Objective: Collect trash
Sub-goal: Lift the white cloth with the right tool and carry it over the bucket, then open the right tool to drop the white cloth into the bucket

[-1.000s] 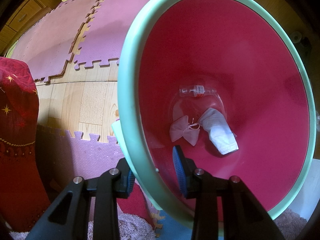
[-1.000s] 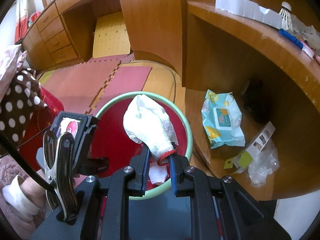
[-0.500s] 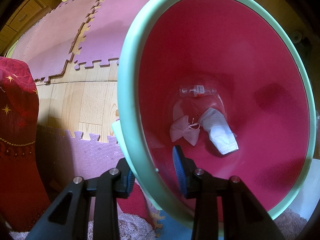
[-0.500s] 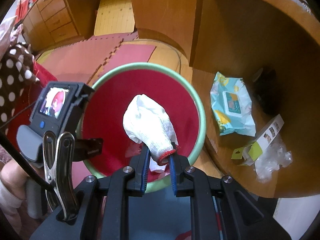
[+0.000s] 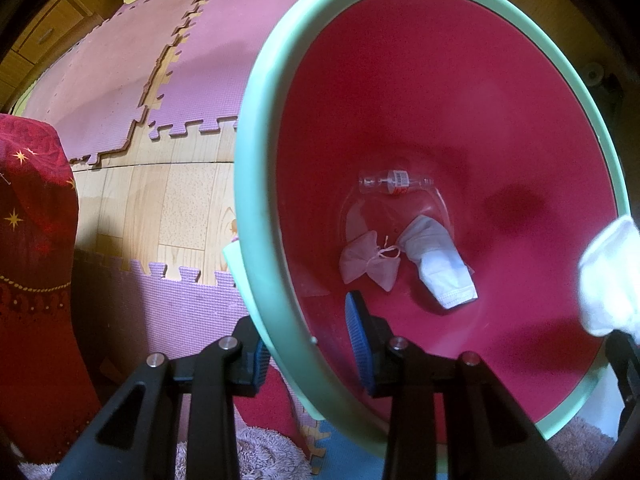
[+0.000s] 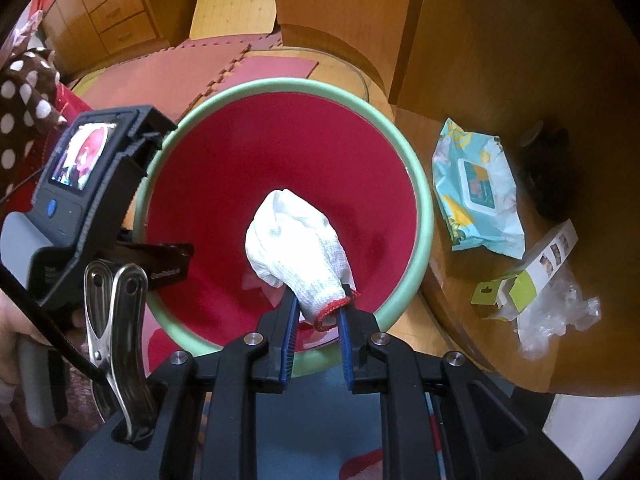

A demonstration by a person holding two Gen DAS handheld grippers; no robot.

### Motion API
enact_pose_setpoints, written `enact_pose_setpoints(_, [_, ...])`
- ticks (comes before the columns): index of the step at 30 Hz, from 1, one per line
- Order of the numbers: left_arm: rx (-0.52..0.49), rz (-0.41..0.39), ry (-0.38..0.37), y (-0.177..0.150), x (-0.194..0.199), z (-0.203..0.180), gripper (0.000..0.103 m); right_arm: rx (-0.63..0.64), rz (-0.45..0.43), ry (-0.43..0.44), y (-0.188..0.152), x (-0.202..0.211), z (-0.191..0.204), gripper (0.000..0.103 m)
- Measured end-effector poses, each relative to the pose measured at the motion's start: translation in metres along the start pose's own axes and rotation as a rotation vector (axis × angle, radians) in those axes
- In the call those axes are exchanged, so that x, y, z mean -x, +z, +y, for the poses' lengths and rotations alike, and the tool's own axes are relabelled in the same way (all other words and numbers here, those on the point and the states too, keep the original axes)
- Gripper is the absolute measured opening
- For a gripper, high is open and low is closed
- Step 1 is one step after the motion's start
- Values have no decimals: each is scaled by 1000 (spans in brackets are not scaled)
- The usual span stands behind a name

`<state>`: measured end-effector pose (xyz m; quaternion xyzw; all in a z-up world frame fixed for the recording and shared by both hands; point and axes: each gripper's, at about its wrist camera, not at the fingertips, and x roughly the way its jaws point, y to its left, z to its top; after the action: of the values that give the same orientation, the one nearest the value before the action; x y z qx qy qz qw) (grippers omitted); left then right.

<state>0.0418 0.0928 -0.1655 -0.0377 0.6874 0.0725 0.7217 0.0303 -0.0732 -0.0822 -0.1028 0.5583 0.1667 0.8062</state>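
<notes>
A bin with a red inside and a mint green rim point(image 5: 256, 200) fills the left wrist view. My left gripper point(image 5: 308, 340) is shut on its near rim, one pad outside and one inside. At the bottom lie a small clear bottle point(image 5: 394, 182), a pink bow-shaped pouch point(image 5: 370, 262) and a white face mask point(image 5: 440, 268). My right gripper point(image 6: 318, 304) is shut on the red-edged cuff of a white knitted glove point(image 6: 296, 236), which hangs over the bin's mouth point(image 6: 424, 216). The glove point(image 5: 608, 276) also shows at the right edge of the left wrist view.
On a wooden shelf to the right of the bin lie a pack of wet wipes point(image 6: 478, 192), a small white and green box point(image 6: 536, 272) and crumpled clear plastic point(image 6: 560, 312). Pink foam mats point(image 5: 240, 40) cover the floor. A red starred cloth point(image 5: 32, 240) hangs at left.
My right gripper has come down with the glove, from above the bin's rim to over its mouth. The glove now shows in the left wrist view. The left gripper and bin have not moved.
</notes>
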Motion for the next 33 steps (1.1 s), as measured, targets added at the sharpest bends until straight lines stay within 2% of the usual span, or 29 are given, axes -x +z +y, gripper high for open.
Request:
enact_pose_setpoints(22, [0,0,0,0,0,0,36,-22,47,11,-2,-11,-2,20])
enact_pose_setpoints(30, [0,0,0,0,0,0,36,-43,31,19,-2,-7,-4,31])
enact_pose_setpoints(33, [0,0,0,0,0,0,36,-55,28,28,-1,-6,-4,39])
